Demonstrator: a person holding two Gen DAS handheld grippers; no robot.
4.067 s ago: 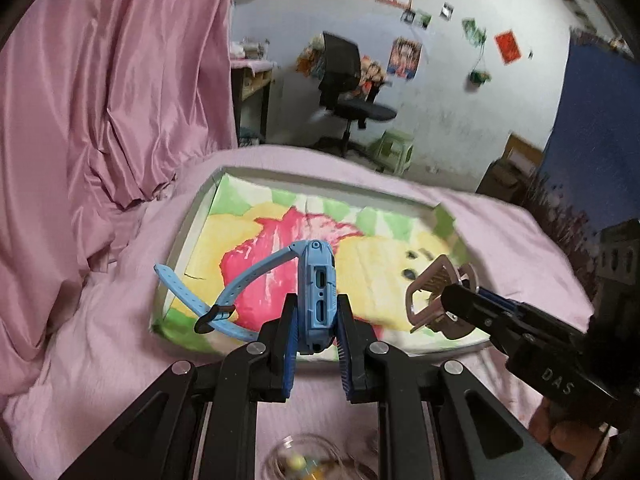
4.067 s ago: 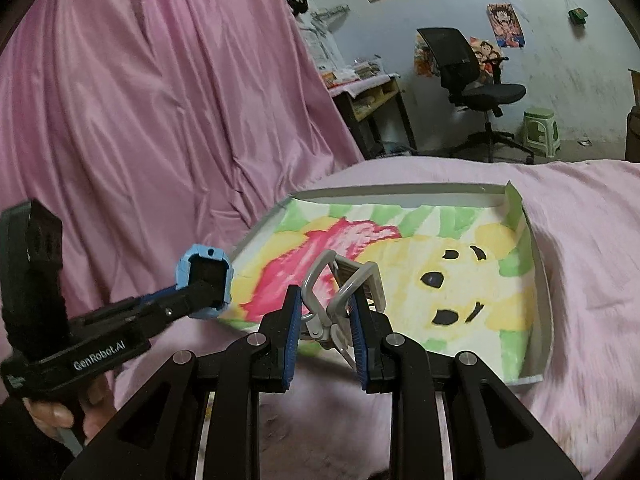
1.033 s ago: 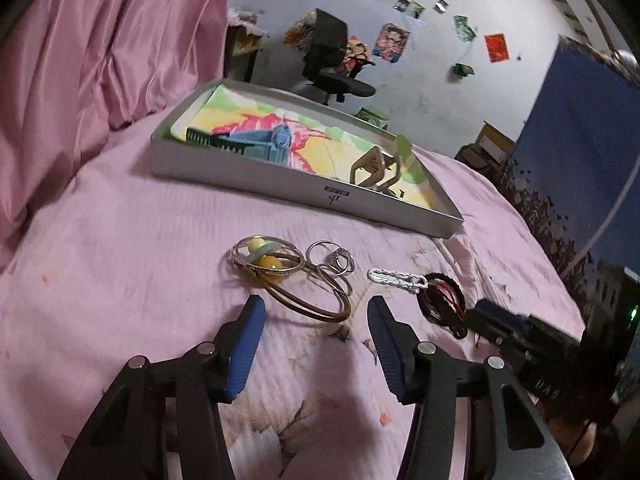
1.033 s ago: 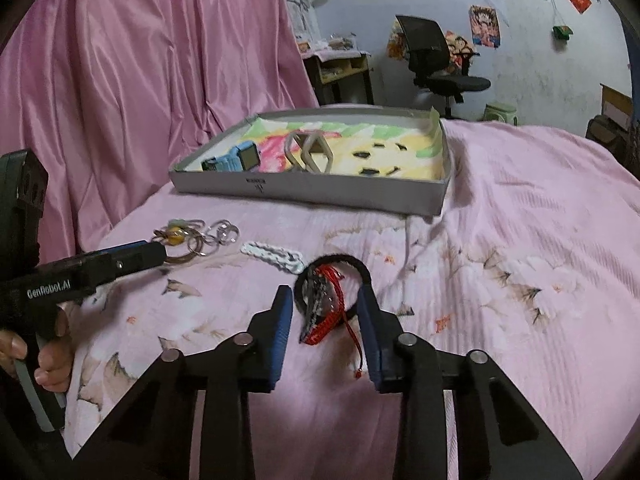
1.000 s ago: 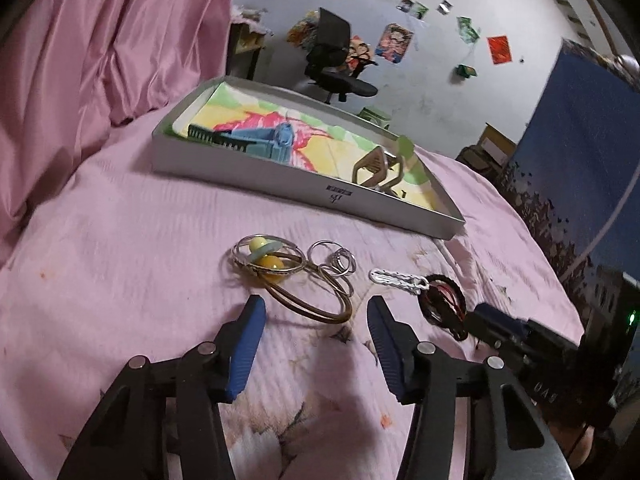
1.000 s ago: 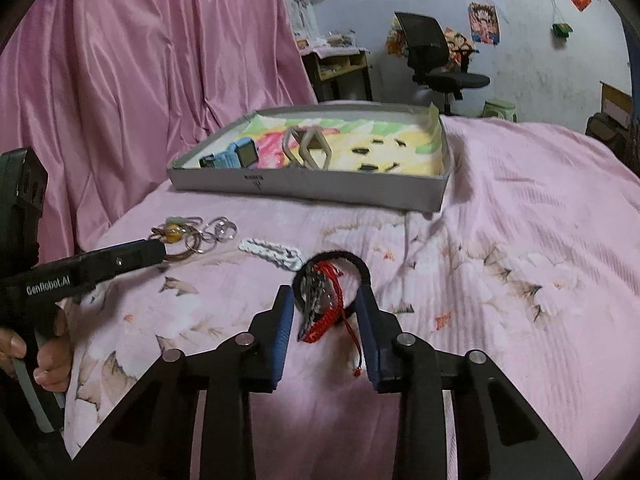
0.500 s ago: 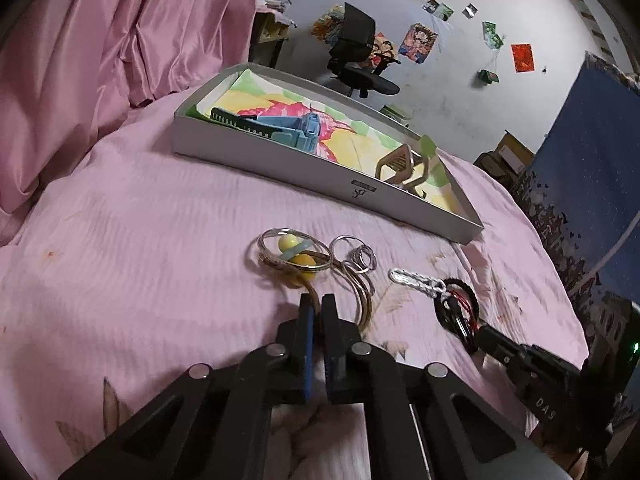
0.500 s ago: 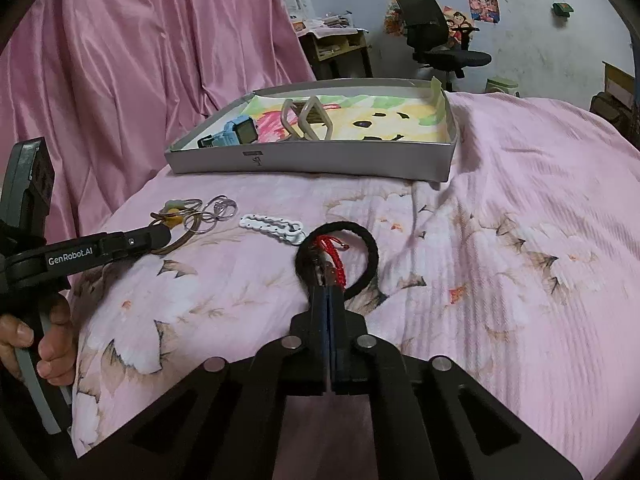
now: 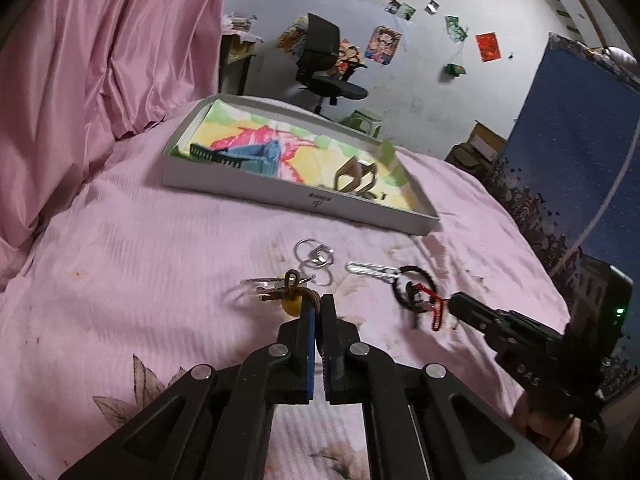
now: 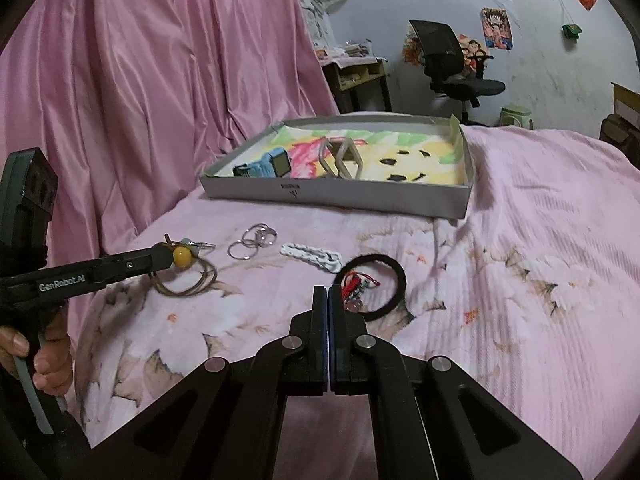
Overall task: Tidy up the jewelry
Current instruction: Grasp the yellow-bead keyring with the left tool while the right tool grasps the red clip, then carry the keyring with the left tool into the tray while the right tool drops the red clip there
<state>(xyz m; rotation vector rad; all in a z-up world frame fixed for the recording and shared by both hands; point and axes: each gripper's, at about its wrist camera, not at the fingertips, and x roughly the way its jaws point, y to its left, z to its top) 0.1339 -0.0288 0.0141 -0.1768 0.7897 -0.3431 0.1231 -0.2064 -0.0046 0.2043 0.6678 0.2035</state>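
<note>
Two grippers work over a pink bedspread [image 10: 540, 240], and both have their jaws pressed together. The left gripper [image 9: 316, 306] pinches a brown cord necklace [image 10: 188, 280] with a yellow bead [image 10: 182, 255], raised off the cloth near the left edge of the bed, where a pink curtain [image 10: 140, 80] hangs close. The right gripper [image 10: 328, 294] is clamped on a black hair band [image 10: 394, 280] with a red tassel [image 10: 354, 280]; part of the band looks lifted off the cloth. Between the two lie one cluster of silver rings [image 10: 254, 242] and one white chain piece [image 10: 312, 258], close together but apart from both held things. One shallow grey box [image 10: 344, 196] sits farther back, well apart from the loose pieces, with bare cloth between. Inside it, on a bright cartoon lining, rest one blue watch [image 10: 266, 166] at the left and one beige clip [image 10: 342, 156] near the middle; the right half of the lining is open. Wide bare bedspread spreads to the right of the box and the band. One hand [image 10: 44, 360] grips the left handle at the lower left.
</note>
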